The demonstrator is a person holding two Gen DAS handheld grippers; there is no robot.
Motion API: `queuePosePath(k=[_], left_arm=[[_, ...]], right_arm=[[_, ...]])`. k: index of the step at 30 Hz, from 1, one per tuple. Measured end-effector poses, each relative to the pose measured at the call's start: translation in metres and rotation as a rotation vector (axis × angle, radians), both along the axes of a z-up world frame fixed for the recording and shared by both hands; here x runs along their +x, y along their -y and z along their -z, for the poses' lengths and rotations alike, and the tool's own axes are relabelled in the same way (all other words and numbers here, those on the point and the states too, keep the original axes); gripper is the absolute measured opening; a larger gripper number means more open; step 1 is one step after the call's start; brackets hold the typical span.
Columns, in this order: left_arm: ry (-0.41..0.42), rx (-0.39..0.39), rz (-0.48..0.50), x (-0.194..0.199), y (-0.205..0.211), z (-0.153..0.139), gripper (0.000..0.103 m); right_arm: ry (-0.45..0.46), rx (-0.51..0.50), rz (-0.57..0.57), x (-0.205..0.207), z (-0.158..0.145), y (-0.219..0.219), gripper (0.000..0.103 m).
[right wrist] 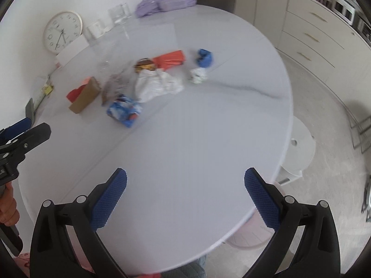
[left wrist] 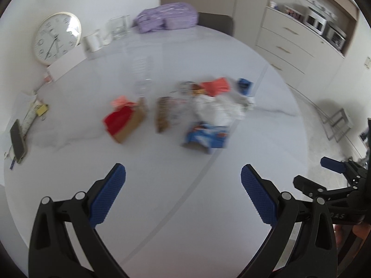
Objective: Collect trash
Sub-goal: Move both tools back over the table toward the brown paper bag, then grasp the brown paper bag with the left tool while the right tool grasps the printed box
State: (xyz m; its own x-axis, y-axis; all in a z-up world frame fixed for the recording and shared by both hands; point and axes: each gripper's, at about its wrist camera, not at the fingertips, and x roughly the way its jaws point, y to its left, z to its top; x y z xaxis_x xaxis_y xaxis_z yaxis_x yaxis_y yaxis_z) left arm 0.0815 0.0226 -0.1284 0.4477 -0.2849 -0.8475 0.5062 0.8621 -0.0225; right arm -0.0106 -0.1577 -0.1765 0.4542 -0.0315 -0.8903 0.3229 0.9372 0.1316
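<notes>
The round white glossy counter [right wrist: 185,139] carries a loose heap of trash near its middle, well apart from both tools. From the left hand-held gripper [left wrist: 183,180] the heap lies at about twelve o'clock; from the right hand-held gripper [right wrist: 185,185] it lies at about eleven o'clock. Both have their jaws spread wide and hold nothing. I judge the left one a little nearer to the heap, but the pictures are blurred.

The largest piece is a crumpled white paper sheet [right wrist: 157,84], soft and irregular. Next comes a brown cardboard box with red paper [right wrist: 84,95], stiff, its long axis running from seven to one o'clock in the right view. Then a flat orange-red packet [right wrist: 170,59] behind, and a crushed blue-and-white printed wrapper [right wrist: 124,112], the closest piece. Smallest are a blue crumpled ball [right wrist: 204,58] and a small white paper wad [right wrist: 198,75], just beside each other at the right.
</notes>
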Motion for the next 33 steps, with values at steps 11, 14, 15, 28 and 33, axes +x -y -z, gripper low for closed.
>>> queuePosePath(k=[11, 14, 15, 28, 33], left_arm=[[0.061, 0.105, 0.12, 0.097, -0.042, 0.044, 0.095], [0.059, 0.124, 0.188, 0.123, -0.043, 0.06, 0.095], [0.056, 0.13, 0.208, 0.132, -0.042, 0.066, 0.095], [0.054, 0.154, 0.424, 0.172, -0.004, 0.12, 0.095], [0.059, 0.156, 0.456, 0.168, 0.001, 0.129, 0.062]], right_arm=[[-0.02, -0.018, -0.065, 0.085, 0.012, -0.057, 0.101], [-0.04, -0.036, -0.056, 0.099, 0.017, -0.065, 0.101], [-0.044, -0.038, -0.047, 0.102, 0.018, -0.066, 0.101], [-0.102, -0.03, 0.017, 0.107, 0.037, -0.067, 0.101], [-0.073, -0.037, -0.067, 0.112, 0.031, -0.067, 0.101]])
